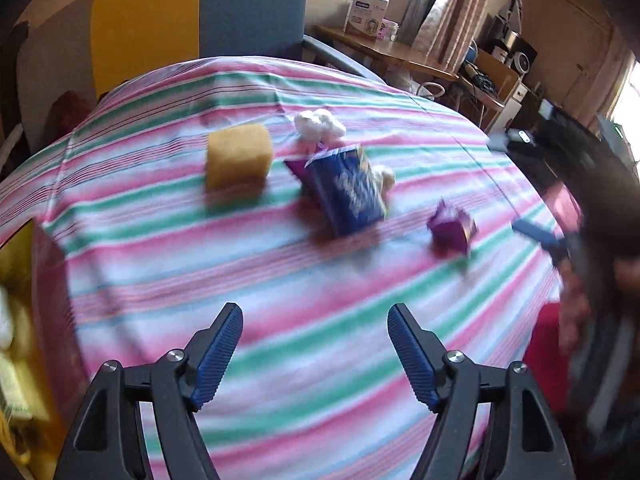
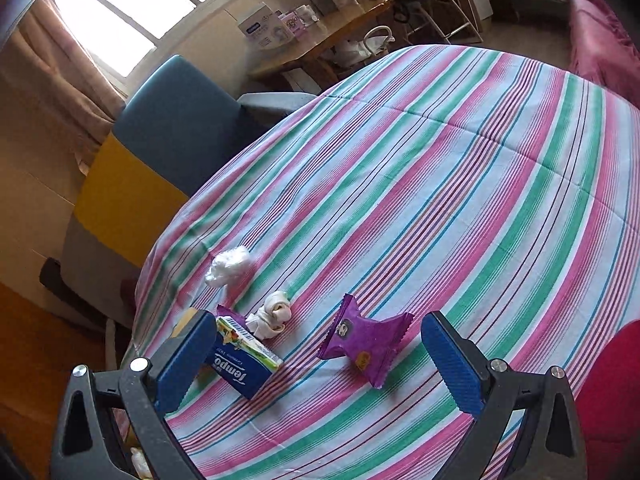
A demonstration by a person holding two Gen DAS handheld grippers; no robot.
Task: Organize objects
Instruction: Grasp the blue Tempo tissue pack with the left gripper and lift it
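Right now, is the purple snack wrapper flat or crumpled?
Crumpled. The purple snack wrapper lies on the striped cloth pinched at its middle, ends flaring upward; nothing touches it.

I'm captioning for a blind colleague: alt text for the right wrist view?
An open gripper hangs over a striped tablecloth, a purple snack wrapper between its fingers. A blue tissue pack and crumpled white tissues lie left.

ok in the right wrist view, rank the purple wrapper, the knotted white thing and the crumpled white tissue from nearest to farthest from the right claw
1. purple wrapper: nearest, just ahead of the open right claw, between its finger lines.
2. knotted white thing: farther back, left of the wrapper, beside the tissue pack.
3. crumpled white tissue: farthest, up-left near the striped cloth edge.
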